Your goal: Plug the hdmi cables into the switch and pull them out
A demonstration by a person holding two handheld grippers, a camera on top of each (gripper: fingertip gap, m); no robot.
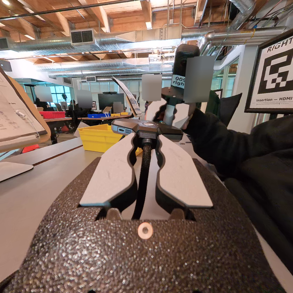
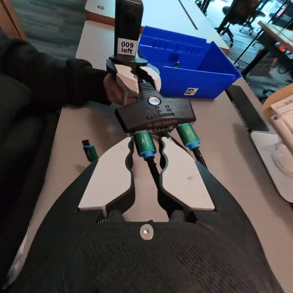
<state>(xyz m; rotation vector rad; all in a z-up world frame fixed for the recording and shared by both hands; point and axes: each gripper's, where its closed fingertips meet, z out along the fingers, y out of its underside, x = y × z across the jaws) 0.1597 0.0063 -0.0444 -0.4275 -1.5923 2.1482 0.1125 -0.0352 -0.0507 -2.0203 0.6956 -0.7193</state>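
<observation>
A black HDMI switch [image 2: 154,113] is held just above a grey desk [image 2: 222,142], between two hand-held grippers that face each other. The left hand-held gripper [image 1: 146,137] is closed on the ribbed collar [image 1: 147,134] of the switch's own braided black cable [image 1: 142,174], which runs back between its white fingers [image 1: 114,168]. The right hand-held gripper [image 2: 146,139] sits at the opposite edge of the switch, its white fingers on either side of a green plug [image 2: 144,144] that is pushed into the left port; the fingers look parted, with gaps beside the plug, so it appears open rather than gripping. A second green plug [image 2: 187,134] is in the right port, and the middle port [image 2: 161,128] is bare. A third green plug [image 2: 89,150] lies loose on the desk to the left. A blue bin [image 2: 198,79] stands behind the switch in the right wrist view, a yellow bin [image 1: 98,136] in the left wrist view.
</observation>
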